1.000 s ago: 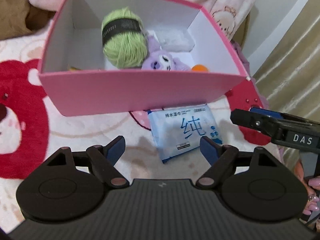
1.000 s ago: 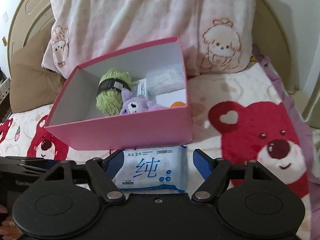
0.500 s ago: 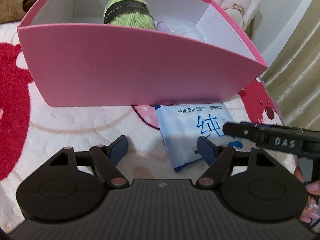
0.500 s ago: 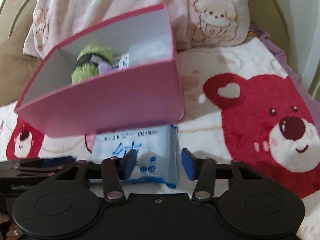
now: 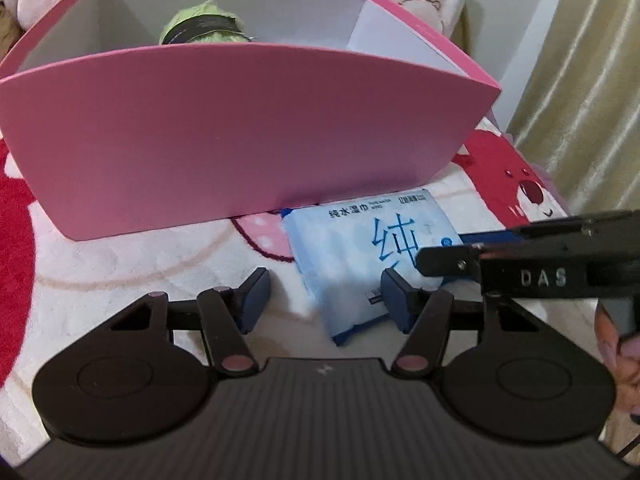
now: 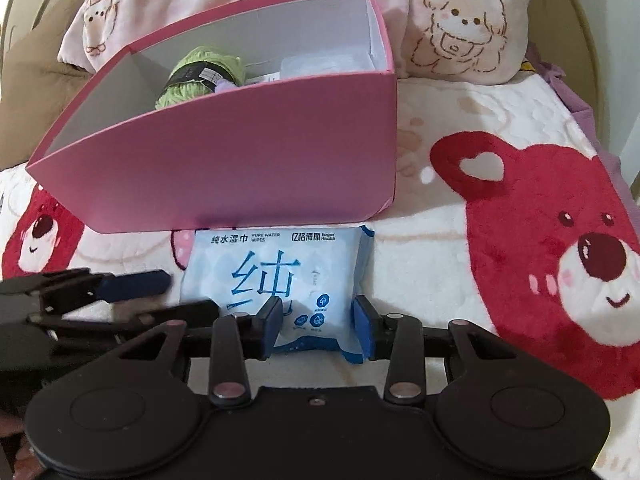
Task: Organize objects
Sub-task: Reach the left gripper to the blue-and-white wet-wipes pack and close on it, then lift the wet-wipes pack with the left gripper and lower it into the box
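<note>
A light-blue pack of wet wipes (image 6: 276,276) lies on the bear blanket just in front of a pink box (image 6: 240,168). My right gripper (image 6: 318,326) has its fingers on either side of the pack's near corner, pinching it. In the left wrist view the pack (image 5: 360,248) lies beside the pink box (image 5: 240,136), and my left gripper (image 5: 324,294) is open, low over the blanket, its right finger against the pack's near edge. The right gripper's fingers (image 5: 452,258) reach in from the right over the pack. A green yarn ball (image 6: 200,76) sits in the box.
The box also holds a clear packet (image 6: 324,66) and a bit of purple plush (image 6: 224,86). A pink pillow with puppy print (image 6: 460,24) stands behind the box. The white blanket carries red bear faces (image 6: 560,256). A curtain (image 5: 592,72) hangs at the right.
Both grippers have dropped lower and closer to the pack. My right gripper's fingers have narrowed from wide open onto the pack's near corner.
</note>
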### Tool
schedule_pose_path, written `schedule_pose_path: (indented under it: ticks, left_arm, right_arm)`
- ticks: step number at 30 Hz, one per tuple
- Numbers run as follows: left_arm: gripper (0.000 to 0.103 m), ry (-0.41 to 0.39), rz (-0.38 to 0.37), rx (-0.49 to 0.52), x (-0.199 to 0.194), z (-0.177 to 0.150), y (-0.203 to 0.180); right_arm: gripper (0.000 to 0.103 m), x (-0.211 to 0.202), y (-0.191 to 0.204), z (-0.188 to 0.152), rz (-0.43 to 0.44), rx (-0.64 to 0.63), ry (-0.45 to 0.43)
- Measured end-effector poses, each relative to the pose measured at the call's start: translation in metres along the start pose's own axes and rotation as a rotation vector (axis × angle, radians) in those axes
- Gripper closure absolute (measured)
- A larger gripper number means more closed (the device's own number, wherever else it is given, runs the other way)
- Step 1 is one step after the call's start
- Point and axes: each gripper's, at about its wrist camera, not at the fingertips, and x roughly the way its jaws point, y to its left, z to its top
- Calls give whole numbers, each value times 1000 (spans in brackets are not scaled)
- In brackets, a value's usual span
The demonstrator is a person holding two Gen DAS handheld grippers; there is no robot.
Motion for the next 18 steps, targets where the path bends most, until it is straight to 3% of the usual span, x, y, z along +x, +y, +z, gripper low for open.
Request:
schedule_pose_path:
  ticks: [3, 6, 11, 15, 18]
  left_arm:
    - [60, 31, -96, -43, -3, 1, 0]
    - [65, 27, -81, -102, -13, -1, 3]
    - [65, 78, -96, -275, -28, -6, 25]
    - [65, 119, -87, -303, -38, -13, 31]
    - [65, 94, -49, -299, -34, -12, 35]
  right_arm:
    - [58, -4, 2, -1, 15, 9, -12]
    - [58, -9, 9, -2, 30, -13, -7]
    - [58, -13, 23, -3, 102, -40, 36]
    - [57, -14, 28, -5, 142, -52, 62]
    - [53, -8, 25, -5, 109, -22, 102]
